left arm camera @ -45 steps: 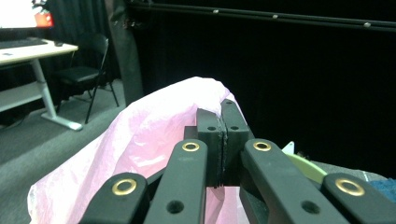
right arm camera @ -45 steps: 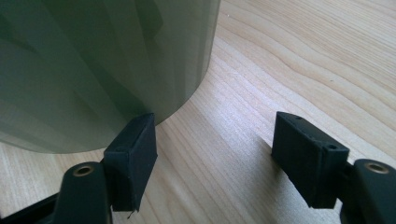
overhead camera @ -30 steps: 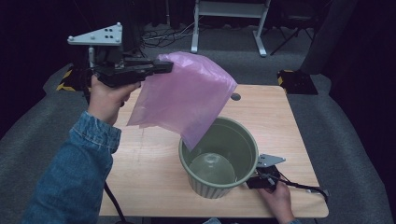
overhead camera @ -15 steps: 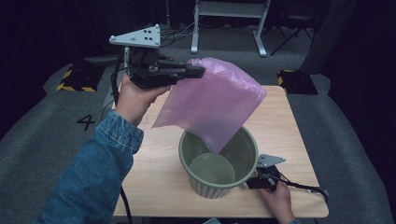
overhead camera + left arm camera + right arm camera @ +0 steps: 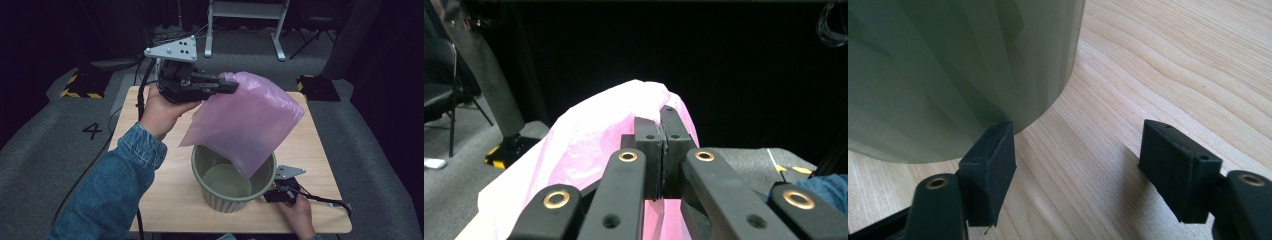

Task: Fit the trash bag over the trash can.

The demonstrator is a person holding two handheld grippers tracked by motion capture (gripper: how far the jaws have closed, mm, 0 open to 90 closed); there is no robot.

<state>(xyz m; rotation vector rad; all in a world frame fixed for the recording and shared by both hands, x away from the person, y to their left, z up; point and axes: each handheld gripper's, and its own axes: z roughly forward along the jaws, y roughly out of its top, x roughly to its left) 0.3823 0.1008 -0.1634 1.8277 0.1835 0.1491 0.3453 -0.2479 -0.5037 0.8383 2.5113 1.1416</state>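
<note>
A pink plastic bag [image 5: 250, 122] hangs in the air over the table, and its lower corner dips into the mouth of a green ribbed bin [image 5: 220, 197]. My left gripper [image 5: 227, 86] is shut on the bag's top edge, held level above the table's back left. In the left gripper view the bag [image 5: 589, 145] bunches around the closed jaws of the left gripper [image 5: 663, 125]. My right gripper [image 5: 272, 195] rests low on the table beside the bin's right side. Its jaws stand open in the right gripper view [image 5: 1083, 160], with one pad [image 5: 990, 165] against the bin's wall [image 5: 948, 65].
The wooden table [image 5: 160, 200] has bare surface left of and behind the bin. Grey carpet surrounds it, with a white stand's legs [image 5: 245, 30] at the back and yellow-black striped blocks [image 5: 80, 85] on the floor.
My left hand has carried the bag rightward, from the table's left edge to above the bin, so the bag's corner now hangs inside it. The right gripper has stayed put.
</note>
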